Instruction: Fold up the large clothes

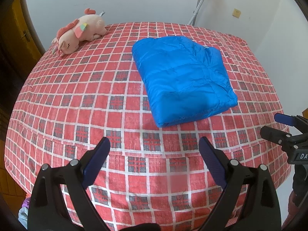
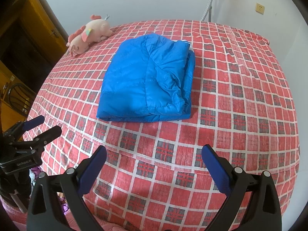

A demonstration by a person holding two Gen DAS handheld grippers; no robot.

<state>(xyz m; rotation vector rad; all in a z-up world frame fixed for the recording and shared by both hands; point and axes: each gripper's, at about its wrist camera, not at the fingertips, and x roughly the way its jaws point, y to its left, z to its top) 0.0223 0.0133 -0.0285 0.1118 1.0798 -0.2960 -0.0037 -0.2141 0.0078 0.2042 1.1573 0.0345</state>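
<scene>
Left wrist view shows the folded blue quilted jacket (image 1: pixel 182 80) lying on the red checked bed cover (image 1: pixel 77 96), ahead and slightly right of the left gripper (image 1: pixel 154 154), nearer the right gripper (image 2: pixel 154 161), both spread empty.

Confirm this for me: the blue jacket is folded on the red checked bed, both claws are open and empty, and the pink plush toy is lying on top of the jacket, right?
Not quite. The pink plush toy lies on the red checked bed near the far left corner, apart from the folded blue jacket, as the left wrist view shows. The rest holds: the left claw and the right claw are open and empty.
</scene>
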